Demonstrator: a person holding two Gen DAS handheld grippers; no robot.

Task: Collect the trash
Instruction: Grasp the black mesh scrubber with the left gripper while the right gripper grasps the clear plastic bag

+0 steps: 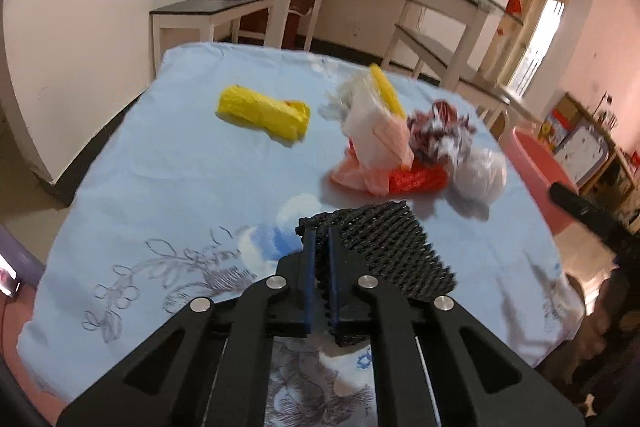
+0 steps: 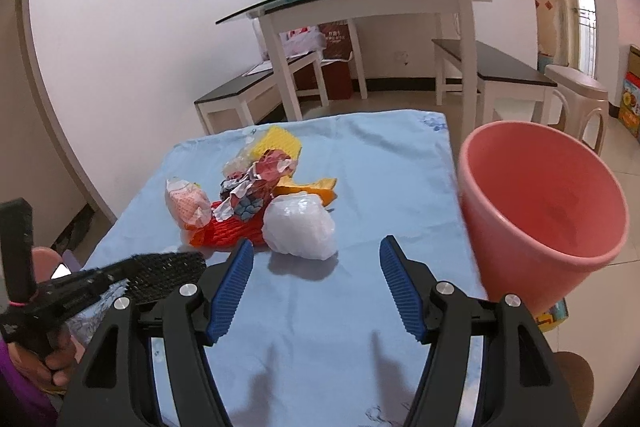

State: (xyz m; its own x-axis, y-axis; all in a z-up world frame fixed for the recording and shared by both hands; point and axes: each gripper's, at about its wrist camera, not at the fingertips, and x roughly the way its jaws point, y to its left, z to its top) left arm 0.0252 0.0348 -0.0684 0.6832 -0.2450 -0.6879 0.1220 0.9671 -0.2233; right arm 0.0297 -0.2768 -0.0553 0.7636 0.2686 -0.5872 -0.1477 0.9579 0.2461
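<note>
Left tongs (image 1: 321,239) pinching black foam net (image 1: 384,247), seemingly above the cloth; right tongs (image 2: 316,259) spread

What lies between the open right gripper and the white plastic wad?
Only bare blue tablecloth, seen in the right wrist view, between the right gripper and the white plastic wad.

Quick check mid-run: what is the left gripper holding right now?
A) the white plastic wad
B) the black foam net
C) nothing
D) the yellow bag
B: the left gripper has its blue pads closed on the black foam net, above the blue cloth.
</note>
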